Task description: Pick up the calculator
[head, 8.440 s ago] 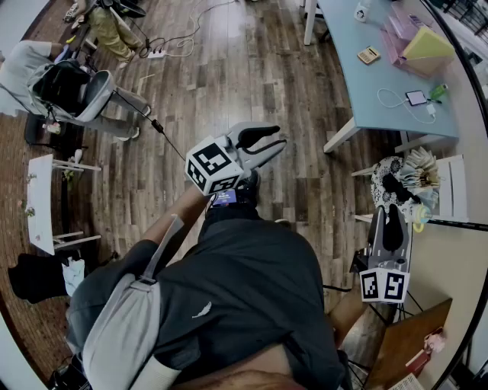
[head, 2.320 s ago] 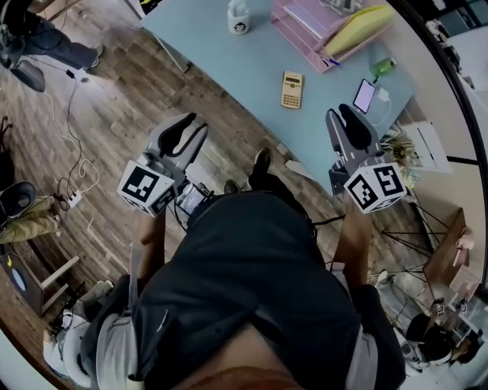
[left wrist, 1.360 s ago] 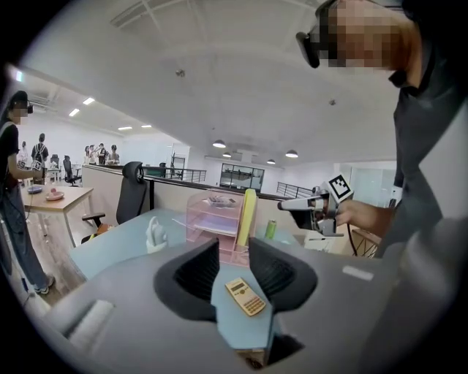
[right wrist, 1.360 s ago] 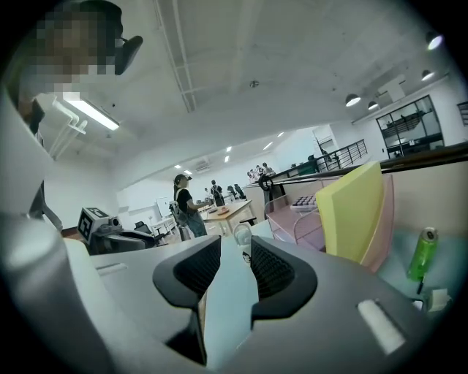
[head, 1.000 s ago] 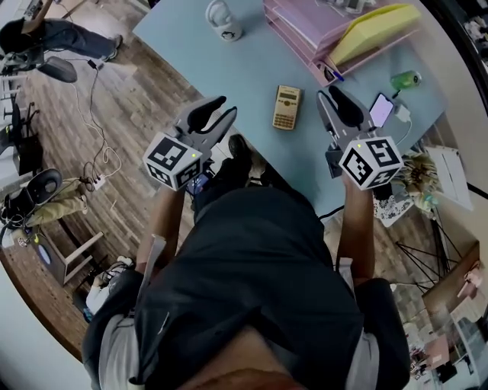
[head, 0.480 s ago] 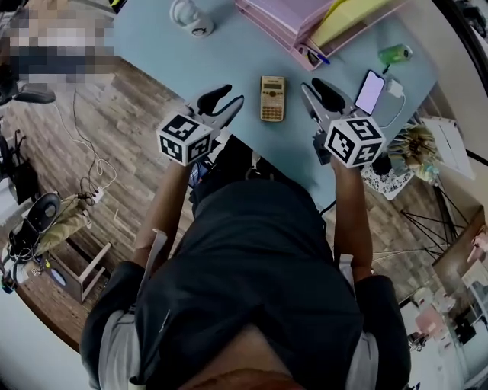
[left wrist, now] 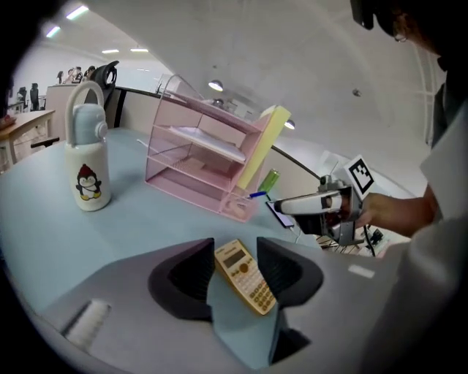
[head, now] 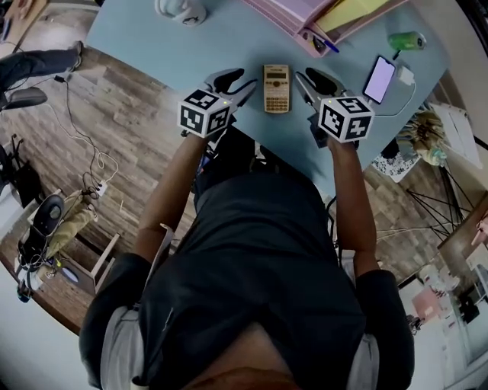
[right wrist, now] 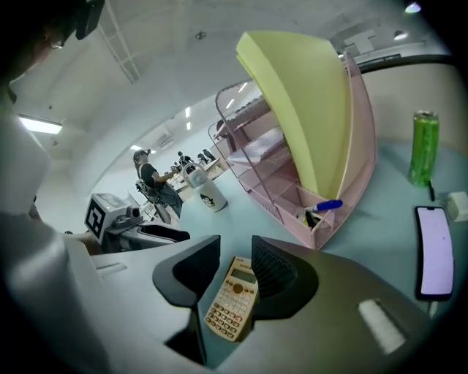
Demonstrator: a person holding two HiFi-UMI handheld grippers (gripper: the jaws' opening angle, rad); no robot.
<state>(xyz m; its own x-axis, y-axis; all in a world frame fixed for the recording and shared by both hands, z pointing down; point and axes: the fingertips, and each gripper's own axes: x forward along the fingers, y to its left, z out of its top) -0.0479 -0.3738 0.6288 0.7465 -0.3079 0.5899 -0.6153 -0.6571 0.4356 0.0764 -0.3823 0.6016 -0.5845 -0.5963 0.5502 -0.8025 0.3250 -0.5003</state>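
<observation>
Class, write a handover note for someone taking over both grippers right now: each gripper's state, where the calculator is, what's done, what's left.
Left gripper: open, empty, just left of the calculator.
Right gripper: open, empty, just right of it.
Calculator: face up, flat on the blue table, near the front edge.
Done: both grippers flank it and point at it.
Left: grasp the calculator and lift it.

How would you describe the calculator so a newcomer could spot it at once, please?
On the blue table, in front of the pink organiser, the calculator lies flat between the left gripper and the right gripper. It alone is tan with a keypad, unlike the phone to its right.
</observation>
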